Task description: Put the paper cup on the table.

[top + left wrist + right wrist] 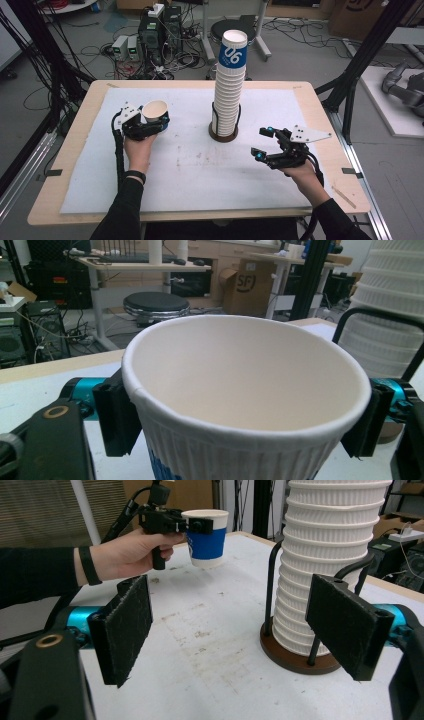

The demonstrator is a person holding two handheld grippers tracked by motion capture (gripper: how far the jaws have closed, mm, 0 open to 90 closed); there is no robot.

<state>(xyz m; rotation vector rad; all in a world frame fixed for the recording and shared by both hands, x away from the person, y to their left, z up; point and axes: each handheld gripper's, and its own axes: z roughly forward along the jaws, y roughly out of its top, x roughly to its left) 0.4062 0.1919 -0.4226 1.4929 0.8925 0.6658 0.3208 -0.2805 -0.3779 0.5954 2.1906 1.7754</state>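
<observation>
A single paper cup [155, 111], white with a blue band, is upright at the left of the white mat [190, 170]. My left gripper [155, 121] is shut on it just under the rim. In the left gripper view both pads press the ribbed wall of the cup [245, 390]. The right gripper view shows this cup [206, 537] a little above the mat. A tall stack of cups [230, 85] stands in a black wire holder with a brown base [223, 135] at mid-table. My right gripper [261, 142] hovers open to the right of the stack, nothing between its pads [122, 630].
The mat covers most of a wooden table [75, 150], stained near its middle. Black frame posts [360, 65] rise at the right rear. Beyond the far edge are a round stool [220, 27], computers and floor cables.
</observation>
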